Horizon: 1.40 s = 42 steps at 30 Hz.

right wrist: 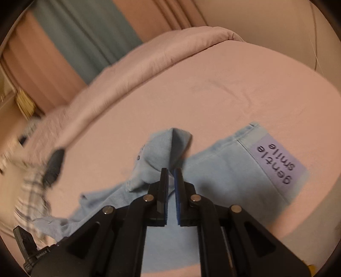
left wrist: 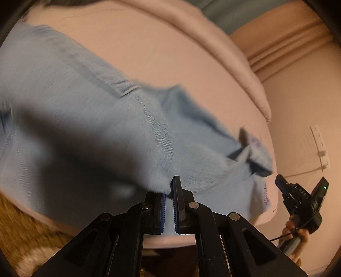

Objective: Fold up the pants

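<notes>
A pink bed (right wrist: 213,89) lies beneath and ahead of the claw. Beyond it hang a teal curtain (right wrist: 85,38) and pink curtains (right wrist: 174,15).

Pants (left wrist: 89,119): lying spread on the bed (left wrist: 170,55), reaching toward its near edge.
Label patch (right wrist: 279,164): sitting on the pants at their right end.
Folded duvet (right wrist: 149,57): lying along the bed's far edge, behind the pants.
</notes>
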Tool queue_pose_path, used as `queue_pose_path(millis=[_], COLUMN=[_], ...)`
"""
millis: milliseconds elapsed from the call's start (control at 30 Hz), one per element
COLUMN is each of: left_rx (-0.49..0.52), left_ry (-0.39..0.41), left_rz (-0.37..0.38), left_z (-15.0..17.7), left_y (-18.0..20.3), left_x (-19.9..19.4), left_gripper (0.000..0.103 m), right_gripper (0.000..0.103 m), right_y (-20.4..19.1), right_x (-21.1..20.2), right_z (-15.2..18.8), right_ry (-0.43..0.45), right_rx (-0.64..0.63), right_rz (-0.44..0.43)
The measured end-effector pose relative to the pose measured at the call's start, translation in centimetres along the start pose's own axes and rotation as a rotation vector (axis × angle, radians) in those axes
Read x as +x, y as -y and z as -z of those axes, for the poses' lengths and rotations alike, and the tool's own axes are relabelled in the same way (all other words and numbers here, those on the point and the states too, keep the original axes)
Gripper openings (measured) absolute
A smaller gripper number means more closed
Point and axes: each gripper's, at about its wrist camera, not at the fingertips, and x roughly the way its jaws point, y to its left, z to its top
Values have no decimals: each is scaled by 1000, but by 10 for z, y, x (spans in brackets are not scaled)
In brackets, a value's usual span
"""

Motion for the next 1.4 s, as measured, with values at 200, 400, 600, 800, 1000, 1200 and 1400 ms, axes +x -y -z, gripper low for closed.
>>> queue_pose_path(millis=[200, 400, 600, 800, 1000, 1200, 1400], left_rx=[-5, -24, -187, -291, -297, -264, -231], left_ry=[-25, 6, 131, 193, 244, 312, 305], left_rz=[2, -51, -54, -51, -85, -126, -185], left_z=[1, -9, -19, -30, -40, -36, -45], left_y=[5, -8, -51, -79, -91, -90, -89], left_x=[5, -11, -48, -79, -97, -108, -100], left_gripper=[7, 21, 47, 48, 48, 48, 25], right_gripper=[60, 61, 56, 8, 6, 6, 5], right_y=[-38, -80, -102, -98, -76, -5, 98], right_x=[14, 59, 116, 118, 79, 30, 63], right_z=[7, 17, 20, -10, -70, -95, -39], right_ry=[-36, -48, -53, -42, -53, 58, -42], right_rx=[-271, -630, -913, -823, -491, 13, 388], right_rz=[184, 401, 569, 489, 177, -141, -44])
